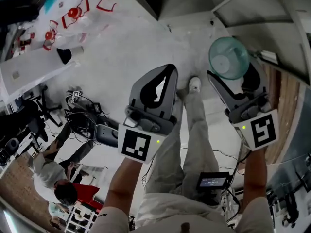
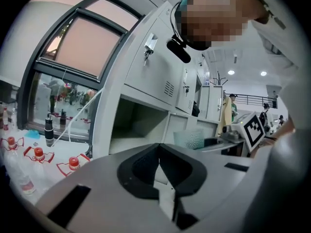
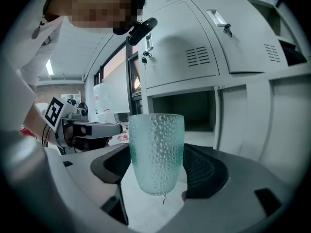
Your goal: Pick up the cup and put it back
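Right gripper view: your right hand-held gripper [image 3: 158, 171] is clamped on the cup [image 3: 156, 149], pads on its lower wall, rim up, carried in the air before the lockers [image 3: 194, 47].
Left gripper view: your left hand-held gripper [image 2: 159, 155] has its jaws pressed together, nothing between them.
Cup material: translucent teal, dimpled all over; likely glass or hard plastic, so stiff and probably breakable.
Weight: it looks empty, so probably light.
Hold: the dimples should aid friction, but the base tapers, so take it mid-wall and squeeze gently.
Set-down: lower it upright; don't drop it.
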The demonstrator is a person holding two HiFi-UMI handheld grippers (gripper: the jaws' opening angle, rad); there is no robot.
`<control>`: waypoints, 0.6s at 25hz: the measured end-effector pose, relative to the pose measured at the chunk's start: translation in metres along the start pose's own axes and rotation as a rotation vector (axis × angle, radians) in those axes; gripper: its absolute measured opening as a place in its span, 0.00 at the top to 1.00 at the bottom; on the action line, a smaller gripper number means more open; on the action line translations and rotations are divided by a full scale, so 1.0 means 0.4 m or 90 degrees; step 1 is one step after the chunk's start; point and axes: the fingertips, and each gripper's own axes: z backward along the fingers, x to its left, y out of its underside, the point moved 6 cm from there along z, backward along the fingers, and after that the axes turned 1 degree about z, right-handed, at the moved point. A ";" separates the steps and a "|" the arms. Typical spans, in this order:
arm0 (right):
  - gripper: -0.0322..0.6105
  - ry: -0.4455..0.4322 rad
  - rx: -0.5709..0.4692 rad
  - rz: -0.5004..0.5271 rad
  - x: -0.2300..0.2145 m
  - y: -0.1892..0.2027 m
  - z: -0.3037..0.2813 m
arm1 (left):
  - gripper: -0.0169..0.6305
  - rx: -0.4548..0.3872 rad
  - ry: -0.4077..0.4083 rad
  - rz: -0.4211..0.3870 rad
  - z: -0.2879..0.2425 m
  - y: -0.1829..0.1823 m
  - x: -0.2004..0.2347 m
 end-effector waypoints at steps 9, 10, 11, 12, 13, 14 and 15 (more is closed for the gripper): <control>0.42 -0.003 -0.014 -0.001 -0.073 0.093 -0.122 | 0.96 -0.014 0.008 -0.004 -0.102 0.082 0.016; 0.42 0.003 -0.019 -0.004 -0.085 0.086 -0.139 | 0.96 -0.014 0.006 -0.003 -0.108 0.082 0.016; 0.42 0.011 -0.027 -0.005 -0.098 0.076 -0.157 | 0.96 -0.016 0.003 -0.002 -0.114 0.081 0.017; 0.42 0.019 -0.037 -0.002 -0.113 0.067 -0.177 | 0.96 -0.021 -0.002 0.001 -0.120 0.079 0.019; 0.42 0.028 -0.046 0.004 -0.128 0.059 -0.197 | 0.96 -0.028 -0.008 0.004 -0.127 0.077 0.020; 0.42 0.037 -0.055 0.013 -0.143 0.052 -0.219 | 0.96 -0.035 -0.014 0.005 -0.133 0.076 0.023; 0.42 0.046 -0.064 0.022 -0.157 0.046 -0.241 | 0.96 -0.041 -0.019 0.005 -0.137 0.076 0.026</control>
